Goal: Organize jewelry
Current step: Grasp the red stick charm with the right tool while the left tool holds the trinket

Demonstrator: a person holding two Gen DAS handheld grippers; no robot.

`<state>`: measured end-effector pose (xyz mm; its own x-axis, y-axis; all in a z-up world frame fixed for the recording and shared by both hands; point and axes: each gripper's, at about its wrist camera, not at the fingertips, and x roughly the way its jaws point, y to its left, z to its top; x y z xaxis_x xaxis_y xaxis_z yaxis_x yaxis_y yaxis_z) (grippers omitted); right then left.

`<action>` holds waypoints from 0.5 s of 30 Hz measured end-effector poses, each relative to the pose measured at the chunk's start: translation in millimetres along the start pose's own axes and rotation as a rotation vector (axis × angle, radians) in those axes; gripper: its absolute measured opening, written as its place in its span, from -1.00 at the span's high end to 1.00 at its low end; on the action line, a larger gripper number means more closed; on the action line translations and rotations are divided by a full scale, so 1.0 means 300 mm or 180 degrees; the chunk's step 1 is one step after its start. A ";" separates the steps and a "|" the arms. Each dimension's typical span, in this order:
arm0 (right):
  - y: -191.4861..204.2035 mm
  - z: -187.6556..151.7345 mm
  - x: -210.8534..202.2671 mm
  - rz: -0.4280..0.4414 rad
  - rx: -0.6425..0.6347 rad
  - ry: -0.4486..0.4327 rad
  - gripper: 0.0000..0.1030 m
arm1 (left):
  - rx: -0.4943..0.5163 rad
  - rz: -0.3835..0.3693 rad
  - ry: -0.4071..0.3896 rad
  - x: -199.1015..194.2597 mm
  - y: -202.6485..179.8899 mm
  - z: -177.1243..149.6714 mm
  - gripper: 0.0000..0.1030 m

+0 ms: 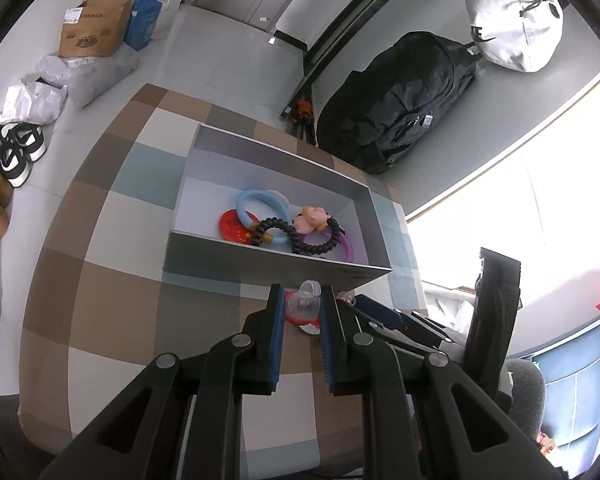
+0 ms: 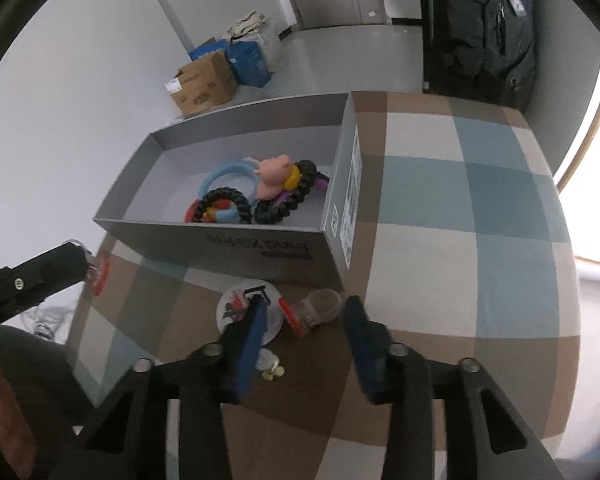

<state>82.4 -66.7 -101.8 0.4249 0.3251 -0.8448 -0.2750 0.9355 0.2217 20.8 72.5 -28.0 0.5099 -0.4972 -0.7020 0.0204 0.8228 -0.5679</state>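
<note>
A grey open box (image 1: 284,264) (image 2: 260,248) stands on the checked table. It holds a blue ring (image 1: 260,204) (image 2: 224,176), a red badge (image 1: 234,226), black bead bracelets (image 1: 296,236) (image 2: 284,200), a purple band (image 1: 340,246) and a pink pig toy (image 1: 312,216) (image 2: 274,176). My left gripper (image 1: 302,300) is shut on a clear clip with a red edge (image 1: 304,304), in front of the box; it shows at the left of the right wrist view (image 2: 88,268). My right gripper (image 2: 306,312) is open around a second clear clip with a red edge (image 2: 316,310) lying on the table.
A round white badge (image 2: 240,304) and a small gold piece (image 2: 272,368) lie by my right gripper's left finger. Beyond the table: a black bag (image 1: 400,100), a white bag (image 1: 512,20), cardboard boxes (image 1: 92,28), shoes (image 1: 12,152). The table edge runs at the left.
</note>
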 end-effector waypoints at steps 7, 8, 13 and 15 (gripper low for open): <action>-0.005 0.000 -0.001 -0.0003 0.0041 -0.0002 0.44 | -0.0023 -0.0039 -0.0004 -0.010 0.010 0.008 0.77; -0.012 0.000 -0.002 0.0015 0.0069 -0.0002 0.44 | -0.0017 -0.0040 -0.0008 -0.012 0.010 0.008 0.77; -0.023 -0.001 -0.029 0.0062 0.0093 -0.0043 0.44 | 0.0010 -0.0029 -0.0018 -0.013 0.005 0.005 0.77; -0.023 -0.004 -0.044 0.0097 0.0074 -0.0072 0.44 | 0.0014 -0.0025 -0.0037 -0.015 0.004 0.006 0.77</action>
<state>77.5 -77.5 -92.6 0.4360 0.3564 -0.8264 -0.2681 0.9280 0.2588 20.0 76.2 -24.8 0.5196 -0.5004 -0.6925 0.0283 0.8202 -0.5714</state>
